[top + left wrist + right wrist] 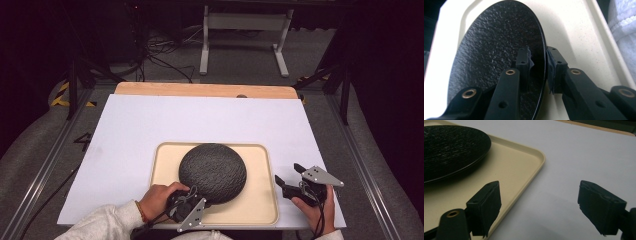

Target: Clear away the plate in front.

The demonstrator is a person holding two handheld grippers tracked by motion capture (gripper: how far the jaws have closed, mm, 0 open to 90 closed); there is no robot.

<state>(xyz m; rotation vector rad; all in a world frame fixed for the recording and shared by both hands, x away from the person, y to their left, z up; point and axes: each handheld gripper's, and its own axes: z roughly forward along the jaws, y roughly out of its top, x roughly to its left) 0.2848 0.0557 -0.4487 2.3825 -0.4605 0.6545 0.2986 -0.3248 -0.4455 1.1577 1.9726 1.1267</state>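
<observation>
So we have a white table top (150, 125), biggest thing in view, with a cream tray (260, 200) sitting near the person's edge, likely parked there so both hands reach it easily. On the tray lies a dark textured plate (212, 170), upside down, dome up, roughly centred and a bit toward the left side of the tray; its near rim points at the left hand. That rim is probably the only place thin enough to pinch, which is why we see the left gripper (192, 197) coming in low at the near edge.

In the left gripper view the plate (499, 50) stands on edge in the picture because the hand is rolled; the tray (579, 37) is behind it. Jaws straddle the rim, one finger (524, 62) over the bumpy outside, the other on the inner side. We see a narrow gap at the rim on the inner side, so pads look just off it, loose rather than clamped.

Right gripper (290, 182) rests on the table just beside the tray's right edge, waiting we judge. Its jaws stand wide apart, nothing between them, touching no plate.
</observation>
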